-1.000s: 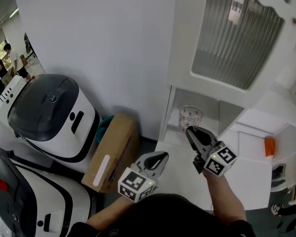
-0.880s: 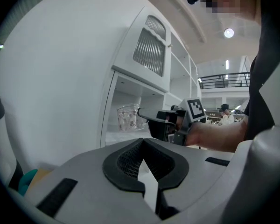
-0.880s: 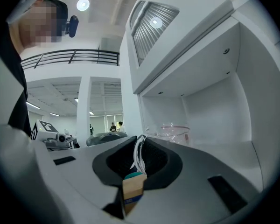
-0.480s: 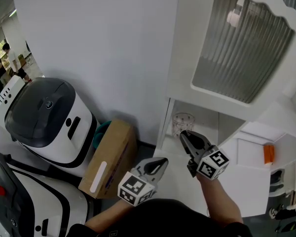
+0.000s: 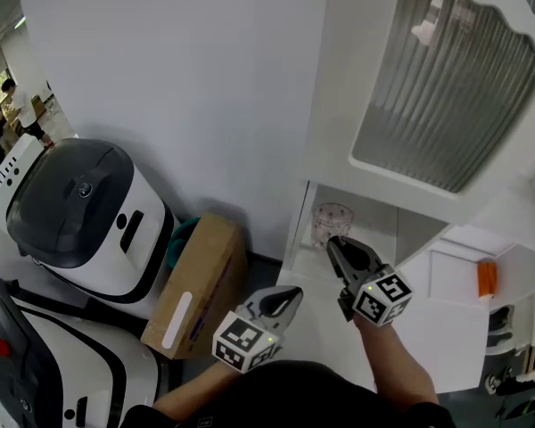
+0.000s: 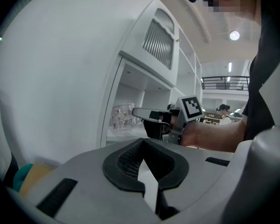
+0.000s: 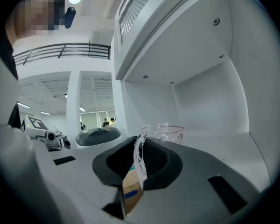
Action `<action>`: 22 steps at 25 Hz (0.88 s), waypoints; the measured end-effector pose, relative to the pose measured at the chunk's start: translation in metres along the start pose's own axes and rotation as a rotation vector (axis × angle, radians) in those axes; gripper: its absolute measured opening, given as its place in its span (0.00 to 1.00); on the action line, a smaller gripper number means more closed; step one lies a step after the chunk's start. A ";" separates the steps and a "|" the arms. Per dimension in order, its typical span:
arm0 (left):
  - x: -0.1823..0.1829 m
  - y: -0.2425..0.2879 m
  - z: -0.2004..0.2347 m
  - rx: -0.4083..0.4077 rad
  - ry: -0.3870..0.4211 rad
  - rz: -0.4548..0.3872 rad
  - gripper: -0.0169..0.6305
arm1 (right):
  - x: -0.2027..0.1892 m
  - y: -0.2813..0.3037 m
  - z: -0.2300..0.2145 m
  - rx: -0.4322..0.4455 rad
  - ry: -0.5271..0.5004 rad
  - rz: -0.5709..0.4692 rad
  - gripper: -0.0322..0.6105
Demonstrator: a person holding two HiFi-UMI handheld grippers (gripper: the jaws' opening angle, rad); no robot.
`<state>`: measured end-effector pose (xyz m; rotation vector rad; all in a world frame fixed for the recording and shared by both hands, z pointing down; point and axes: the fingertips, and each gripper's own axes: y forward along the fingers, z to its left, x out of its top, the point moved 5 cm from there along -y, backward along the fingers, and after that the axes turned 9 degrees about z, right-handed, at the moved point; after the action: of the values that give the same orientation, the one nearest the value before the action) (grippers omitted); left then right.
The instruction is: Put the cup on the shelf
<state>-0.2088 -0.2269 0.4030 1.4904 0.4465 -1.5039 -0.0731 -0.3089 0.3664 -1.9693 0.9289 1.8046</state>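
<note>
Cup (image 5: 332, 225) sits in white shelf (image 5: 300, 259) niche (white wall (image 5: 178, 78) beside).

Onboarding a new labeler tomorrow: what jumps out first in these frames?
The clear cup, pinched at its wall by the right gripper, is in the open niche of the white cabinet, centre right. The left gripper hangs lower, shut and empty. At left, a big white robot with a dark lid stands beside a cardboard box.
</note>
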 end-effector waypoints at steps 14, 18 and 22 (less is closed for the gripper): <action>-0.007 -0.002 0.002 -0.017 -0.032 0.008 0.03 | -0.012 0.021 -0.007 -0.065 0.084 0.175 0.11; -0.009 -0.006 0.004 -0.013 -0.039 0.003 0.03 | -0.018 0.018 -0.004 -0.069 0.086 0.186 0.18; -0.010 -0.007 0.003 -0.015 -0.043 0.006 0.03 | -0.024 0.007 -0.006 -0.094 0.123 0.167 0.24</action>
<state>-0.2182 -0.2221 0.4104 1.4441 0.4260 -1.5219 -0.0731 -0.3120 0.3918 -2.1386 1.0956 1.8634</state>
